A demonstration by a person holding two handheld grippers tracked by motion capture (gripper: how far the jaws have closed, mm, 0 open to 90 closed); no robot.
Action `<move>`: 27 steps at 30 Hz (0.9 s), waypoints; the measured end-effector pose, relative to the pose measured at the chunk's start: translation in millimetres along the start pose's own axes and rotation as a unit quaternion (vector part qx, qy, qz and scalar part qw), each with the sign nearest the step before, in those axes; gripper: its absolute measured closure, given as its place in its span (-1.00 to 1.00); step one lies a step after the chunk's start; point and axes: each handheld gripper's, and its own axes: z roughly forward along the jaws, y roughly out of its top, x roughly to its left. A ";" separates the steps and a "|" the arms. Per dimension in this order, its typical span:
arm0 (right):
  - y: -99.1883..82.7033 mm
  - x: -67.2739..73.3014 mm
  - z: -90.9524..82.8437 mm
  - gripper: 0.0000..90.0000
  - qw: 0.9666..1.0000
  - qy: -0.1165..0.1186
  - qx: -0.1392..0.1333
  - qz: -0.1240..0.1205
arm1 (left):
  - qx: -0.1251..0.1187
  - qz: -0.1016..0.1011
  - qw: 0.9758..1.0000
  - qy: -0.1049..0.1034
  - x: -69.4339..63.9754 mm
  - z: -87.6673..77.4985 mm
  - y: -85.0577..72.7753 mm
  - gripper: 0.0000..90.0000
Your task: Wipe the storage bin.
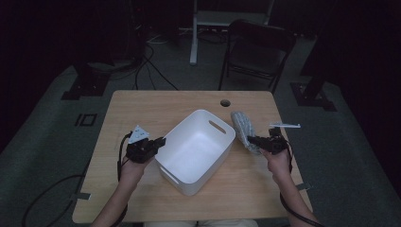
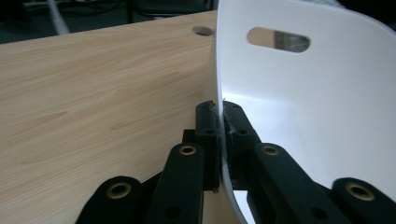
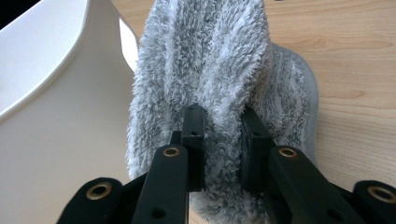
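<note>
A white plastic bin [image 1: 196, 151] with slot handles stands in the middle of the wooden table. My left gripper [image 1: 160, 142] is shut on its left rim; in the left gripper view the thin white wall [image 2: 299, 93] runs between the two pads [image 2: 219, 122], which pinch it. To the right of the bin lies a grey fluffy towel [image 1: 243, 125]. My right gripper [image 1: 251, 140] is shut on the towel's near end. In the right gripper view the plush towel [image 3: 210, 65] bulges up between the jaws, beside the bin's outer wall [image 3: 60, 116].
The wooden table [image 1: 142, 106] has a round cable hole [image 1: 225, 102] near its far edge. A dark folding chair [image 1: 257, 52] and a white stand [image 1: 195, 33] are on the floor behind the table. Cables trail on the floor at the left.
</note>
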 end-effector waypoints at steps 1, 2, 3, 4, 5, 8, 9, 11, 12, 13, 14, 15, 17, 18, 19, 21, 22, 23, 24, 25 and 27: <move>0.2 0.3 -0.2 0.69 1.000 0.000 0.000 0.000 | 0.004 0.003 1.000 -0.001 2.7 -0.2 1.8 0.74; 0.4 0.5 -0.5 0.69 1.000 0.000 -0.001 -0.001 | 0.001 0.002 1.000 -0.004 5.6 -0.5 3.8 0.73; 0.6 0.6 -0.7 0.69 1.000 0.000 -0.001 -0.001 | 0.001 0.002 1.000 -0.018 8.7 -0.3 5.5 0.64; 0.7 0.7 -0.6 0.69 1.000 0.000 -0.001 -0.001 | 0.006 0.003 1.000 -0.028 11.6 0.4 8.0 0.57; 0.7 0.7 -0.4 0.69 1.000 0.000 -0.001 -0.001 | 0.005 0.007 1.000 -0.025 13.5 1.3 10.3 0.56; -0.2 1.3 1.0 0.69 1.000 0.001 0.000 -0.001 | 0.014 0.018 0.999 -0.043 15.5 5.9 13.9 0.47; -0.4 1.2 1.3 0.69 1.000 0.001 0.001 -0.001 | 0.019 0.020 0.998 -0.055 15.7 7.9 14.2 0.47; -0.6 0.7 1.3 0.69 1.000 0.001 0.001 0.000 | 0.019 0.020 0.998 -0.051 16.2 9.4 14.2 0.48; -0.6 0.5 1.1 0.69 1.000 0.000 0.001 0.000 | 0.021 0.018 0.998 -0.055 16.5 9.9 14.0 0.51; -0.6 0.4 0.9 0.69 1.000 0.000 0.001 0.001 | 0.023 0.018 0.998 -0.050 16.3 10.9 13.5 0.57; -0.4 0.3 0.5 0.69 1.000 0.000 0.000 0.001 | 0.024 0.015 0.998 -0.050 16.3 11.4 13.1 0.64; -0.4 0.5 0.1 0.69 1.000 0.000 0.000 0.001 | 0.023 0.012 0.998 -0.058 16.1 11.7 13.0 0.73; -0.4 0.6 -0.1 0.69 1.000 0.001 -0.001 0.001 | 0.027 0.018 0.998 -0.046 12.8 11.4 14.0 0.81; -0.5 0.6 0.0 0.69 1.000 0.002 0.000 0.001 | 0.029 0.022 0.999 -0.037 10.7 11.0 14.5 0.82; -0.6 0.7 0.3 0.69 1.000 0.001 0.001 0.000 | 0.030 0.023 0.999 -0.029 9.0 10.5 14.7 0.84; -1.0 0.8 1.0 0.69 1.000 0.003 0.001 0.001 | 0.031 0.018 0.999 -0.017 6.5 9.4 14.6 0.87; -1.1 1.1 1.2 0.69 1.000 0.003 0.002 0.000 | 0.031 0.015 0.999 -0.010 5.7 8.5 14.2 0.88; -1.2 1.3 1.4 0.69 1.000 0.002 0.002 -0.001 | 0.031 0.013 0.999 -0.004 4.8 7.7 13.8 0.88; -1.3 1.3 1.2 0.69 1.000 0.003 0.002 0.000 | 0.031 0.009 0.999 0.003 3.9 6.6 13.2 0.88; -1.3 1.1 1.0 0.69 1.000 0.003 0.002 0.000 | 0.030 0.007 0.999 0.011 3.4 5.5 12.5 0.89; -1.4 0.6 0.5 0.69 1.000 0.002 0.001 0.000 | 0.029 0.002 0.999 0.022 2.9 2.8 11.2 0.89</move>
